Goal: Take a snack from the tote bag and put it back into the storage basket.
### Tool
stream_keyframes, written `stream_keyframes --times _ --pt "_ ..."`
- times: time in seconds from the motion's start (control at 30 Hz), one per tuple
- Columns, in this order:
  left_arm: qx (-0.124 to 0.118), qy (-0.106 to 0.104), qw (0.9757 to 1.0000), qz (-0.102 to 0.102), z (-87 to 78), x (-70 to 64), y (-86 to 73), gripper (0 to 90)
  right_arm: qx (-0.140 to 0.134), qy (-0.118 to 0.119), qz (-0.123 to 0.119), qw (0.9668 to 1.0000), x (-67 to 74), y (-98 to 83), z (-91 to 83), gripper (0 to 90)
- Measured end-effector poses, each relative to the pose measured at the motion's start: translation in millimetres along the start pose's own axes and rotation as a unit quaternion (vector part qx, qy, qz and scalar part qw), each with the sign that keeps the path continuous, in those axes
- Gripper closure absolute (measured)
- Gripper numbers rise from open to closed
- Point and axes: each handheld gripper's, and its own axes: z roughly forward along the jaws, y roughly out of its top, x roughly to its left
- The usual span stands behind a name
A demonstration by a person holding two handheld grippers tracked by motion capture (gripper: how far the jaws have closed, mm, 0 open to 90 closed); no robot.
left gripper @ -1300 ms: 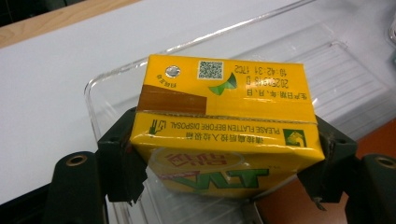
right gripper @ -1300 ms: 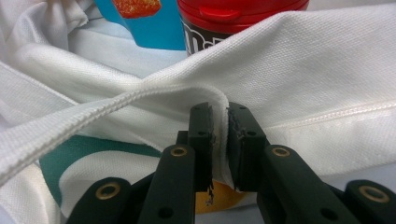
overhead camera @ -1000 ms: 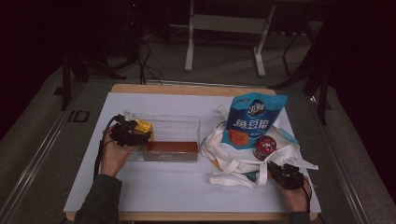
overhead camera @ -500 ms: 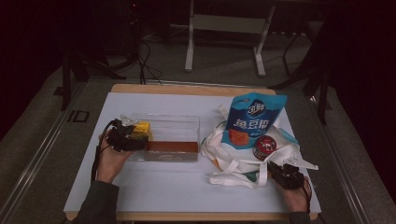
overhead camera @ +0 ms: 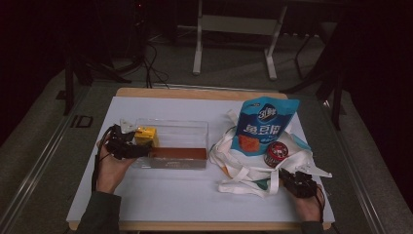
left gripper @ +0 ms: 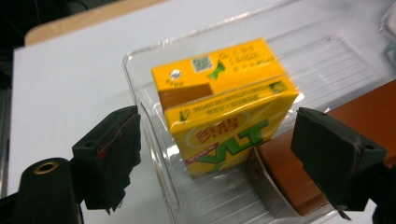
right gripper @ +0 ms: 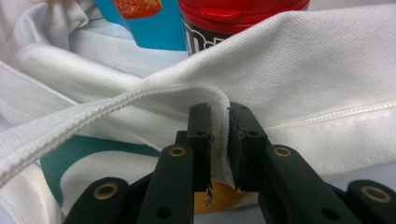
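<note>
Left gripper (left gripper: 219, 154) just opened off the yellow carton (left gripper: 226, 109) — right gripper (right gripper: 220, 140) pinches the bag (right gripper: 327, 93).

A glossy yellow carton (left gripper: 224, 107) sits in a clear plastic tray (left gripper: 327, 51); the white bag (right gripper: 303, 70) is coarse woven cloth.

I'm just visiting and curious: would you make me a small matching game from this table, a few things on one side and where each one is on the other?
Things:
1. yellow drink carton
2. blue snack pouch
3. red-lidded jar
4. white bag strap

Places:
A. pinched in the right claw
B. in the clear plastic box, between the open jaws of the left claw
C. lying on the tote bag, just below the pouch
D. standing up at the back of the tote bag

Pairs: 1-B, 2-D, 3-C, 4-A
</note>
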Motion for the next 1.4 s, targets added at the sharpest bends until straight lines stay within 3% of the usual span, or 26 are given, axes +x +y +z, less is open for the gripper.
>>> stream_keyframes --times 0.23,0.47,0.7,0.97,1.1,1.4 --pt "-0.032 -0.010 0.9994 0.005 -10.9 -10.1 8.8 16.8 0.000 0.000 0.000 1.0000 0.1 0.0 0.0 79.4" --pt "-0.054 -0.050 0.9972 0.009 -18.6 -19.6 18.5 15.1 0.000 -0.001 0.000 1.0000 0.2 0.0 0.1 79.4" --pt "-0.049 -0.072 0.9958 0.026 -13.1 -30.8 23.7 13.6 -0.001 0.000 -0.001 1.0000 0.1 -0.3 0.1 79.4" --pt "-0.054 -0.109 0.9918 0.038 -7.0 -42.9 27.4 9.3 -0.002 -0.002 -0.001 1.0000 0.9 -0.4 0.0 79.4" --pt "-0.048 -0.111 0.9913 0.052 -4.2 -49.2 28.7 7.0 -0.002 -0.003 -0.002 1.0000 1.1 -0.8 -0.1 79.3" --pt "-0.053 -0.132 0.9879 0.062 2.9 -63.2 27.8 7.3 -0.002 -0.003 -0.003 1.0000 1.4 -0.4 0.1 78.7"
